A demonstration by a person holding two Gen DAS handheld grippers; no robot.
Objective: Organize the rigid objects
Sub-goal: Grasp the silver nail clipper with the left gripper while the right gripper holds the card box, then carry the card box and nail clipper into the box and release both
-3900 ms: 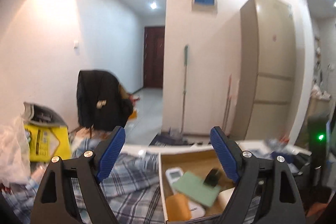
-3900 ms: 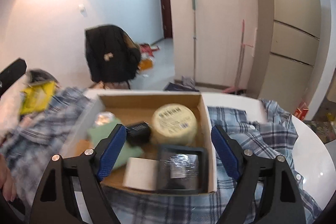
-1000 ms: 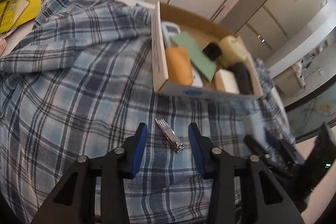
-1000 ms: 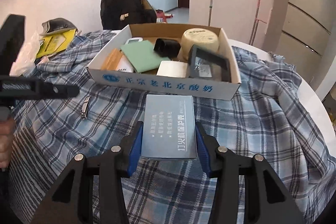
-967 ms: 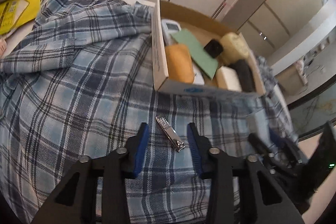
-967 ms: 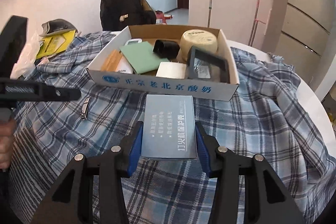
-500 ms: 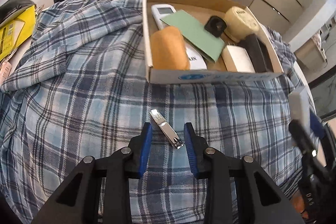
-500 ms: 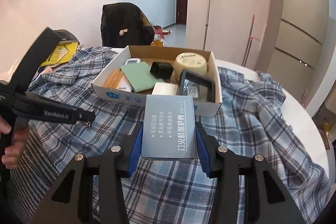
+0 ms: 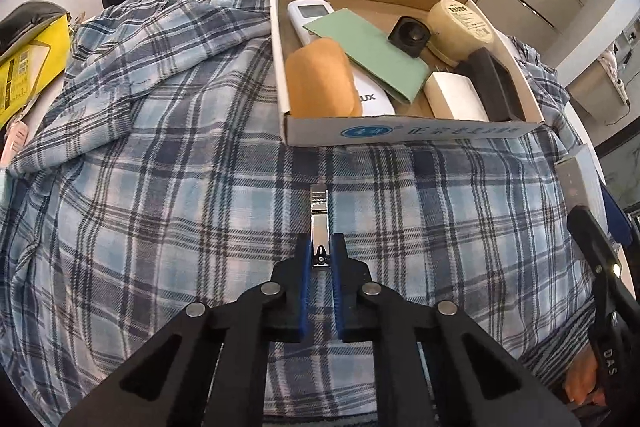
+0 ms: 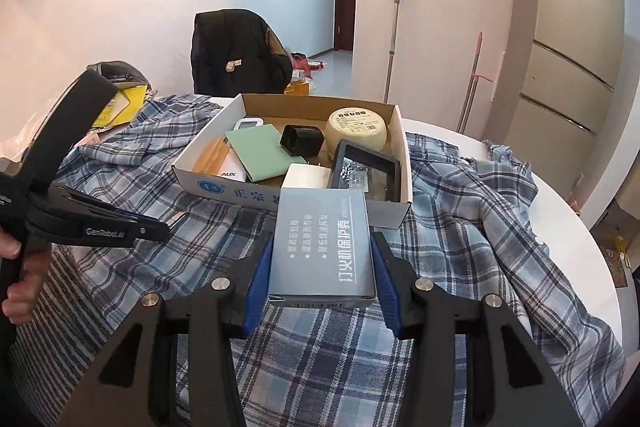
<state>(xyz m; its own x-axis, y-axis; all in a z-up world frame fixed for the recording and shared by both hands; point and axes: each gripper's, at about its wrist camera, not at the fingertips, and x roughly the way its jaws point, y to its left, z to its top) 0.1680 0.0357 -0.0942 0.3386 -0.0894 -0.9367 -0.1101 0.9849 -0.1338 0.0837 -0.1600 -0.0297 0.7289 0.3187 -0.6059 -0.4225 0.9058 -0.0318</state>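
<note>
A silver nail clipper [image 9: 319, 223] lies on the blue plaid cloth [image 9: 160, 167], and my left gripper [image 9: 320, 253] is shut on its near end, pointing steeply down. My right gripper [image 10: 320, 267] is shut on a grey-blue box with white print [image 10: 322, 247], held above the cloth in front of the cardboard box [image 10: 384, 215]. That cardboard box [image 9: 404, 133] holds a white remote [image 9: 308, 15], a green card [image 9: 372, 51], an orange pad [image 9: 318, 79], a black cube [image 9: 410, 35], a cream round tin [image 9: 460, 27], a white block [image 9: 456, 95] and a black tray [image 9: 494, 83]. The left gripper's body [image 10: 84, 223] shows in the right wrist view.
A yellow box [image 9: 28, 67] and a grey bag sit at the left table edge. A chair draped with a black jacket [image 10: 236, 51] stands behind the table. The round white table [image 10: 568, 227] shows bare at the right. A hand [image 10: 20, 275] holds the left tool.
The left jaws have closed onto the nail clipper, which now lies straight between them. The left tool tipped further down. The right gripper rose a little with its box.
</note>
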